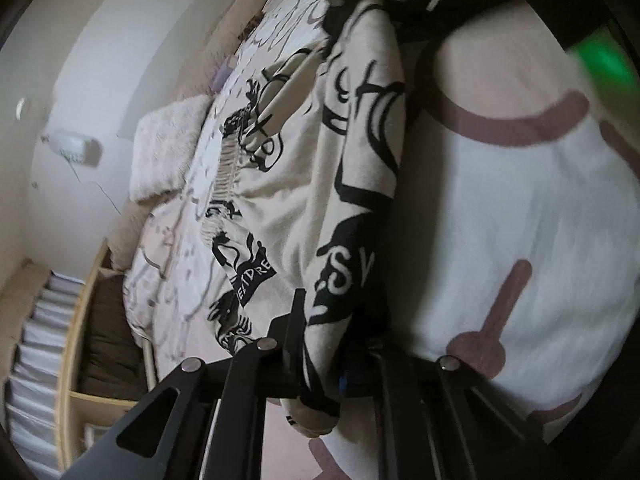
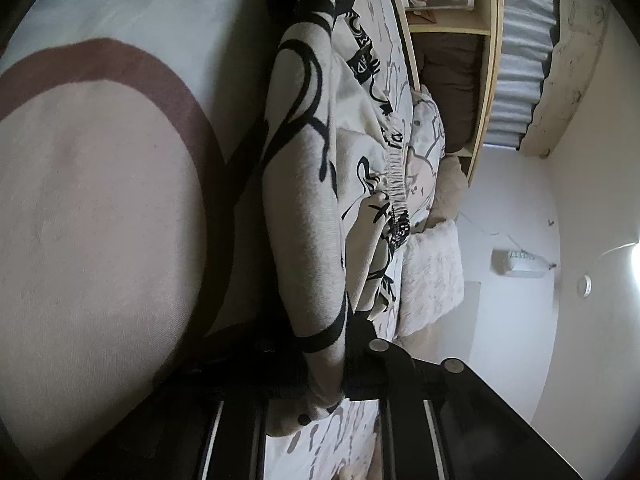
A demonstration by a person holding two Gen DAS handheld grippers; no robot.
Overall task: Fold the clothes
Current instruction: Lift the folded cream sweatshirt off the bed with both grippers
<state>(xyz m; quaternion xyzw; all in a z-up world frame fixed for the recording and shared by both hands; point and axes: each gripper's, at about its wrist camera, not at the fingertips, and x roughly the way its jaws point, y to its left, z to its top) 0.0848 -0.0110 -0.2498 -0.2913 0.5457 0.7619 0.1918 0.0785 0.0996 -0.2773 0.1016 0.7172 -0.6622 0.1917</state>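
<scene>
Big picture first: the bed [image 1: 520,208], white cover with brown shapes, fills the right of the left view. Across it lies the garment [image 1: 280,184], cream with black graphics, its gathered waistband toward ten o'clock near a fluffy pillow [image 1: 168,152]. One edge is raised and stretched between both tools. The left hand-held gripper [image 1: 320,376] is clenched on that edge at six o'clock; the right hand-held gripper [image 2: 324,376] is clamped on the other end. My read: the first fold is mid-way, the lifted edge not yet laid down, later folds remaining.
</scene>
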